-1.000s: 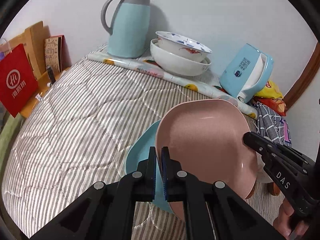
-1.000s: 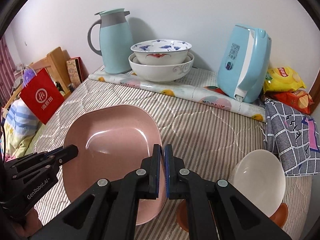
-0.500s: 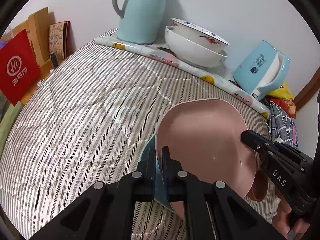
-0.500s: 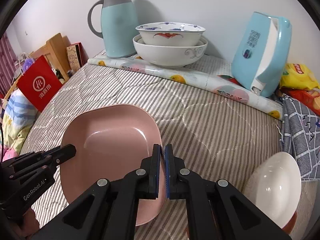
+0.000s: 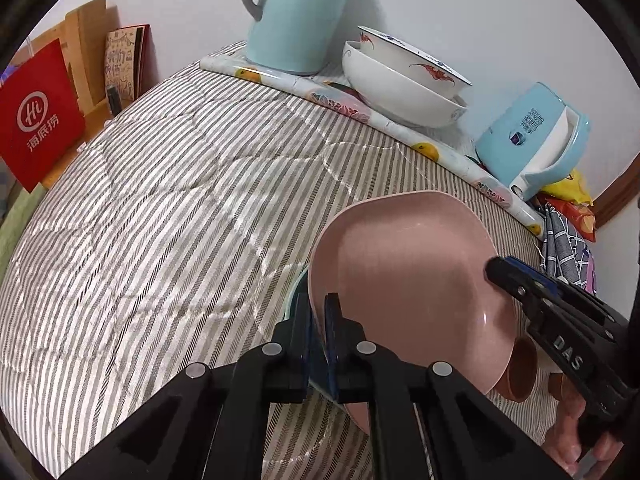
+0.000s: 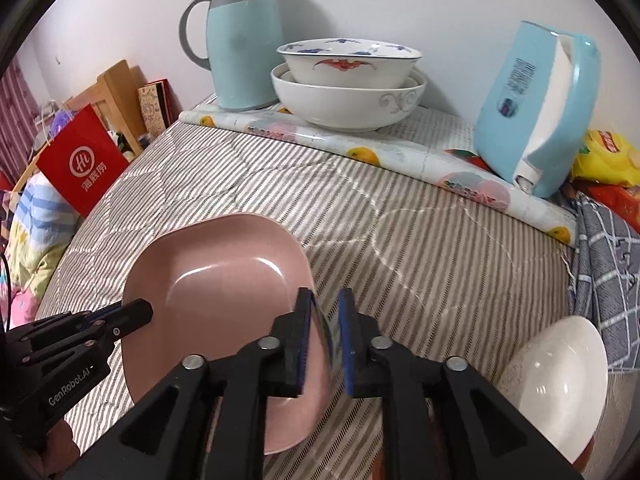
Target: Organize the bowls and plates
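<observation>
A square pink plate (image 5: pixel 412 276) (image 6: pixel 216 280) lies low over the striped bed cover, on top of a teal plate (image 5: pixel 297 292) whose edge peeks out beneath it. My left gripper (image 5: pixel 320 328) (image 6: pixel 138 313) is shut on the pink plate's near-left rim. At the opposite rim my right gripper (image 6: pixel 325 320) (image 5: pixel 496 270) has its jaws opening. A gap shows between the pads, and the rim stands between them without being pinched. A white bowl (image 6: pixel 560 376) sits at the lower right. Two stacked white patterned bowls (image 6: pixel 348 92) (image 5: pixel 404 88) stand at the back.
A teal thermos jug (image 6: pixel 240 44) and a blue kettle (image 6: pixel 532 108) flank the stacked bowls along the wall. A brown cup (image 5: pixel 520 372) sits by the plate's right edge. Snack bags (image 6: pixel 604 156) and a checked cloth (image 6: pixel 604 276) lie right, a red paper bag (image 6: pixel 82 160) left.
Both grippers have sunk with the pink plate, which now hides most of the teal plate. The right gripper's jaws have parted from the rim; the left stays shut.
</observation>
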Demonstrator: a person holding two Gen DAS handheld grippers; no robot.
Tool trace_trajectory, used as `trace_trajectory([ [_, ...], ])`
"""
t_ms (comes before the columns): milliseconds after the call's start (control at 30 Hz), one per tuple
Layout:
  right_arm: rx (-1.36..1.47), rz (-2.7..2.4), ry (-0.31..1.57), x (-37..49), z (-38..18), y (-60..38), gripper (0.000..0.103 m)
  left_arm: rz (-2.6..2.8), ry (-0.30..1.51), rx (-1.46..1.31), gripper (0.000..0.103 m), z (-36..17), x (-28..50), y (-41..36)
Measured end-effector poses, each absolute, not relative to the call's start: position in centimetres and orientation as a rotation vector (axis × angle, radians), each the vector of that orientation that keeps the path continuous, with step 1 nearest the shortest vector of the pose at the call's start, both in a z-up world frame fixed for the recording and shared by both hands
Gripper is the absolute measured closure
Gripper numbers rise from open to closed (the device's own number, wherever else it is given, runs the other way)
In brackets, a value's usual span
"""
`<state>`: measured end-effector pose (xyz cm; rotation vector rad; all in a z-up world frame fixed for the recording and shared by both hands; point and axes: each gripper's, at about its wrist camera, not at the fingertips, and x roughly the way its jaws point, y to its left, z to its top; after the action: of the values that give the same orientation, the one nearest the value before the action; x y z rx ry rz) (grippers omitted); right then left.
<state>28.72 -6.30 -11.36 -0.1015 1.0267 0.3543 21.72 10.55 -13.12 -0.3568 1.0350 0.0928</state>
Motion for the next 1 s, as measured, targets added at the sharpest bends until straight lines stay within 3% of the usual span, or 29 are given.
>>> trace_trajectory([
  [200, -0.051, 0.345, 1.031, 27.1, -11.2, -8.1, 0.079, 0.104, 1.034, -0.37, 0.095, -13.0, 21.1, 10.3],
  [567, 0.018, 0.345, 1.069, 24.1, -11.5, -9.4, 0.079, 0.132, 1.022, -0.368, 0.093, -12.6, 20.6, 9.9],
  [667, 0.016, 0.356, 1.069, 23.9, -11.9, -9.0, 0.094, 0.122, 1.026, -0.353, 0.091, -12.6, 20.6, 9.8],
  [1000, -0.062, 0.302, 1.034, 25.7, -11.8, -7.4, 0.099, 0.094, 1.017, -0.329, 0.082, -12.0, 19.9, 10.4],
])
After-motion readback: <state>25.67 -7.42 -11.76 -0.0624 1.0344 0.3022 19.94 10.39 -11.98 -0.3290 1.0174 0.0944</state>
